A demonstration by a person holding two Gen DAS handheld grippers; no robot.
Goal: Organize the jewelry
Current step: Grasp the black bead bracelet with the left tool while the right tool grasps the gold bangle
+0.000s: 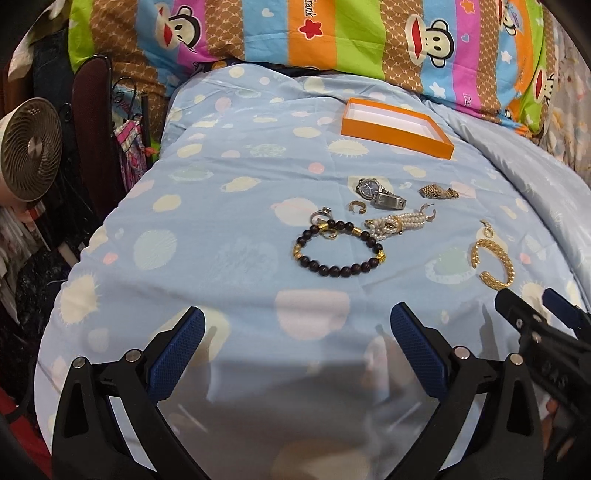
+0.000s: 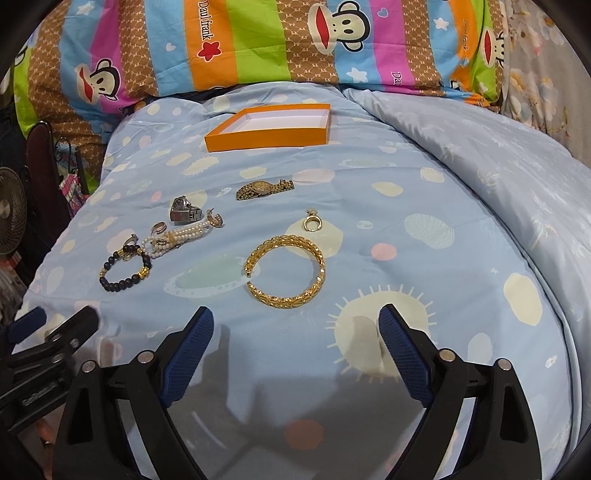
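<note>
An open orange box (image 1: 397, 129) (image 2: 271, 127) with a white inside lies at the back of the blue bedspread. In front of it lie a silver watch (image 1: 380, 194) (image 2: 184, 212), a gold watch (image 1: 439, 192) (image 2: 264, 189), a pearl bracelet (image 1: 397, 223) (image 2: 173, 240), a dark bead bracelet (image 1: 338, 249) (image 2: 125, 269), a gold bangle (image 1: 493, 264) (image 2: 286, 273), a gold ring (image 1: 487, 230) (image 2: 313, 222) and small earrings (image 1: 357, 207). My left gripper (image 1: 297, 328) is open and empty, short of the bead bracelet. My right gripper (image 2: 295, 326) is open and empty, just short of the bangle.
A striped cartoon-monkey quilt (image 1: 332, 33) (image 2: 295, 40) is bunched behind the box. A round fan (image 1: 31, 147) and a dark chair (image 1: 92, 129) stand off the bed's left side. The bedspread (image 2: 461, 184) rises in a fold at the right.
</note>
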